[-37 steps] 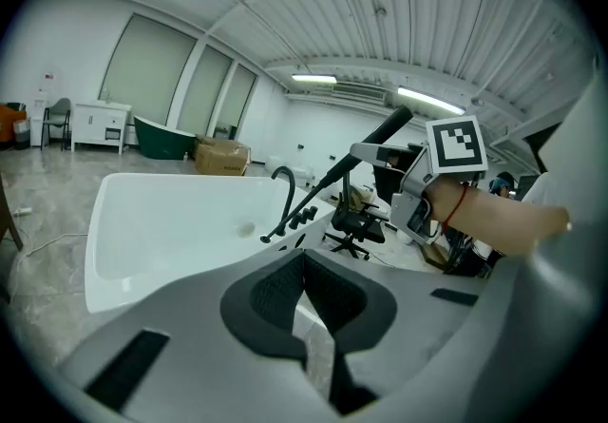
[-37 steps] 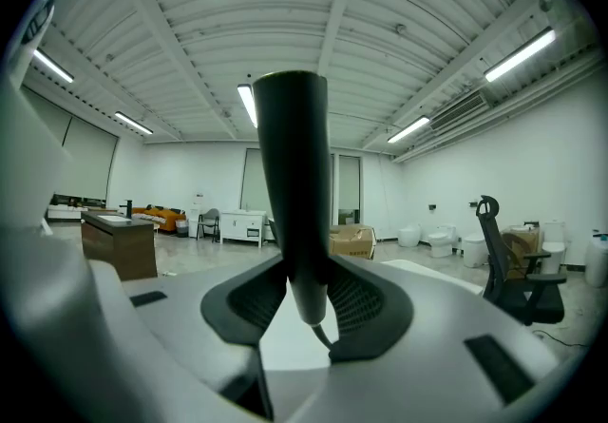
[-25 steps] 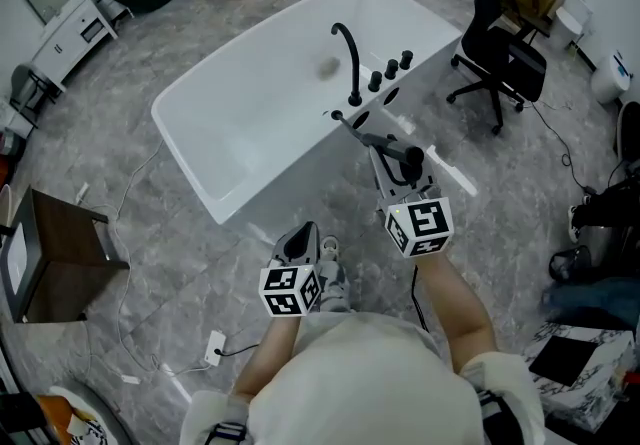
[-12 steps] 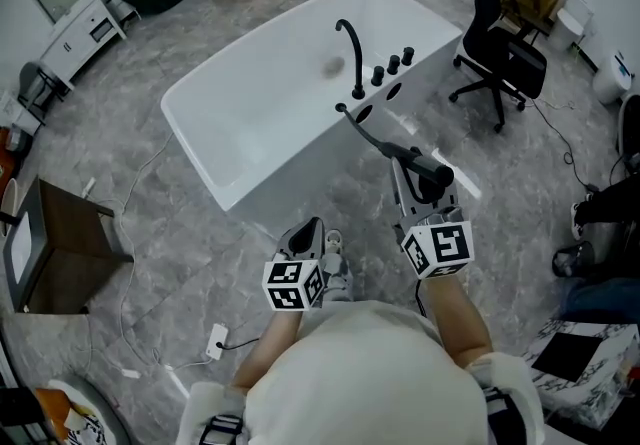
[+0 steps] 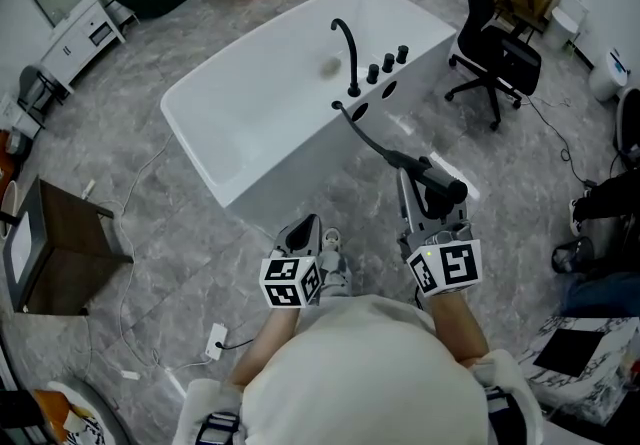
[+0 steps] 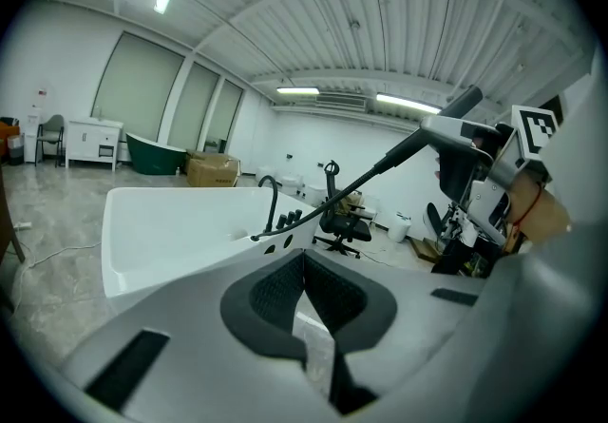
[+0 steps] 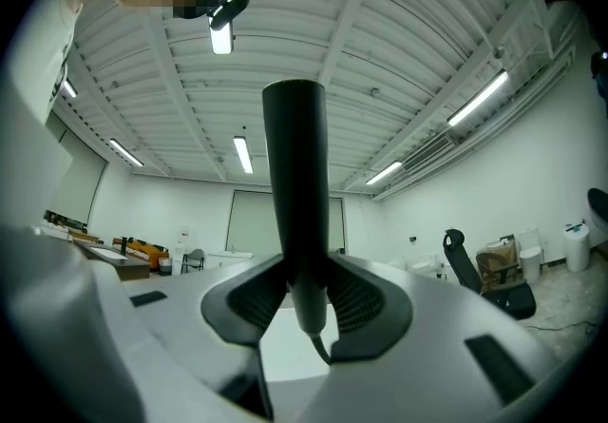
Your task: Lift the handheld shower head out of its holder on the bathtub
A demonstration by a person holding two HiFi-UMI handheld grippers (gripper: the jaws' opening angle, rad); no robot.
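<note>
The black cylindrical shower head [image 5: 437, 179] is clamped in the right claw [image 5: 420, 197], apart from the white bathtub [image 5: 250, 123]. The left claw [image 5: 300, 231] is shut, empty.

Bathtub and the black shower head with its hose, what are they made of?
Bathtub: smooth, glossy white, maybe acrylic or enamel. It catches soft light, but the look cannot settle which.
Shower head: matte black with hardly any shine, so either coated metal or plastic.
Hose: thin, black and hanging in a curve, so something bendy, perhaps rubber or plastic.
</note>
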